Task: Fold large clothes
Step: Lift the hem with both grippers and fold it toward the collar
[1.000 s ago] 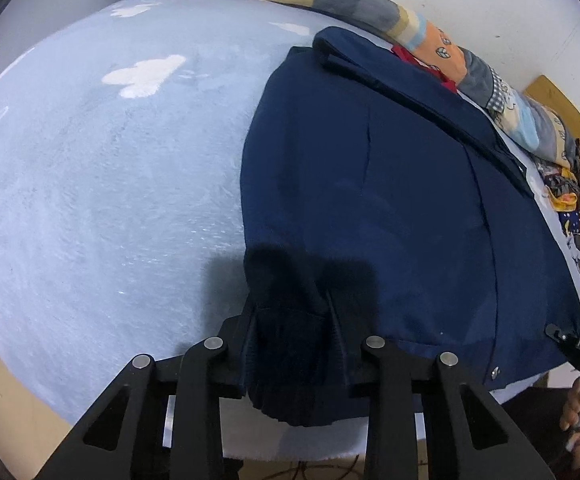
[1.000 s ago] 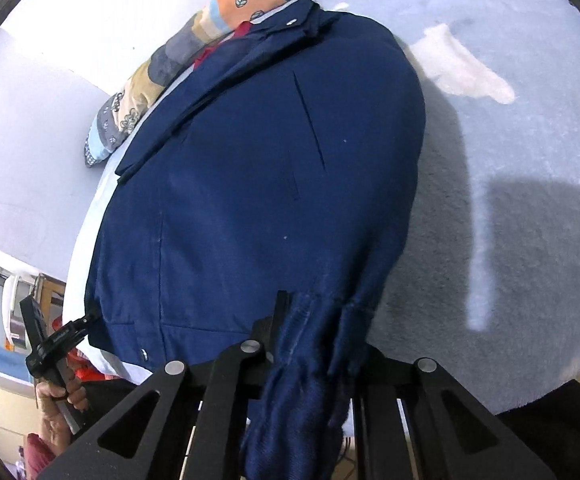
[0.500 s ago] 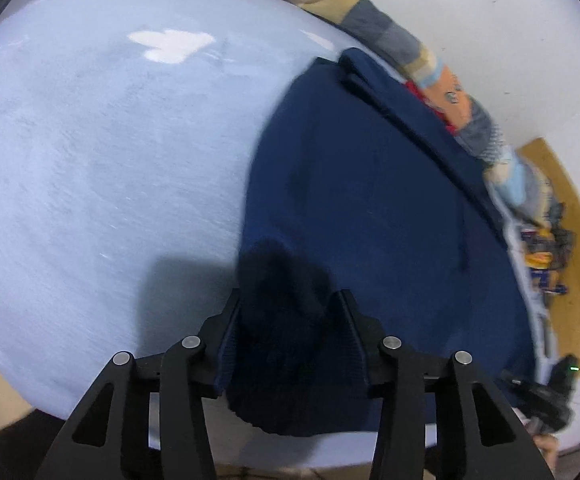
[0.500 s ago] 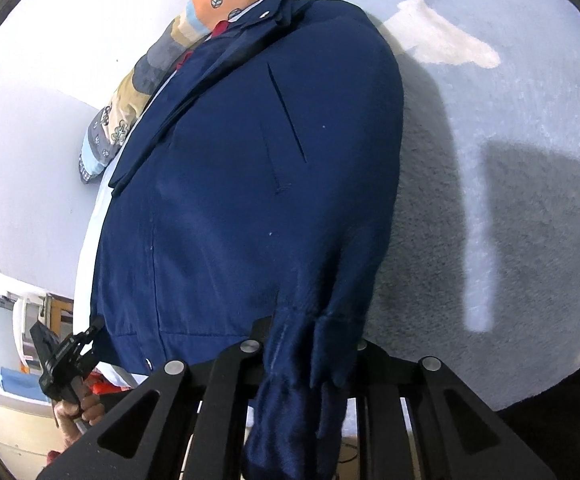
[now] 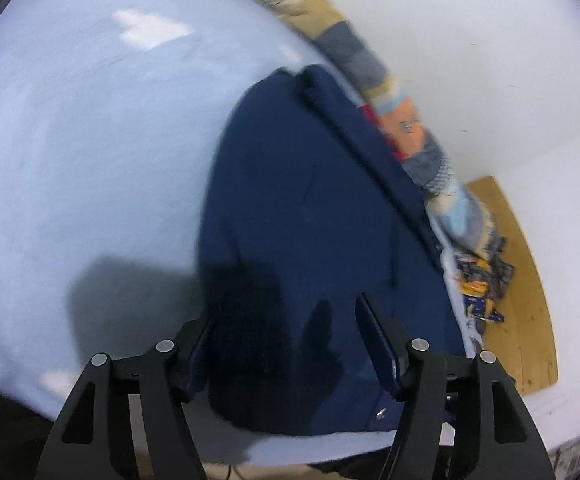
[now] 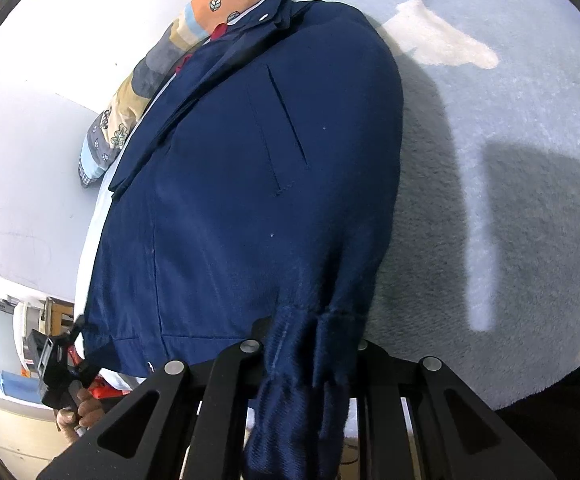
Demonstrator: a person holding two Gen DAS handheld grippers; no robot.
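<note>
A navy blue jacket [image 5: 314, 208] lies flat on the pale blue bed cover [image 5: 90, 160], collar toward the wall. My left gripper [image 5: 286, 340] stands open over the jacket's near corner; its dark ribbed cuff [image 5: 246, 320] lies loose between the spread fingers, blurred and in shadow. In the right wrist view the same jacket [image 6: 250, 180] spreads ahead, and my right gripper [image 6: 310, 340] is shut on the other sleeve cuff [image 6: 310, 360], which hangs bunched down between the fingers. A hand [image 6: 78, 412] holding the left gripper shows at the lower left.
A patchwork bolster [image 5: 370, 68] runs along the white wall behind the collar, with something red [image 6: 218, 30] tucked beside it. Wooden floor [image 5: 530, 300] with small colourful clutter [image 5: 478, 280] lies past the bed's right edge. The bed cover [image 6: 490, 160] stretches wide on both sides.
My left gripper has opened and let its cuff drop onto the jacket while swinging right. The right gripper keeps its hold on the other cuff, barely moving.
</note>
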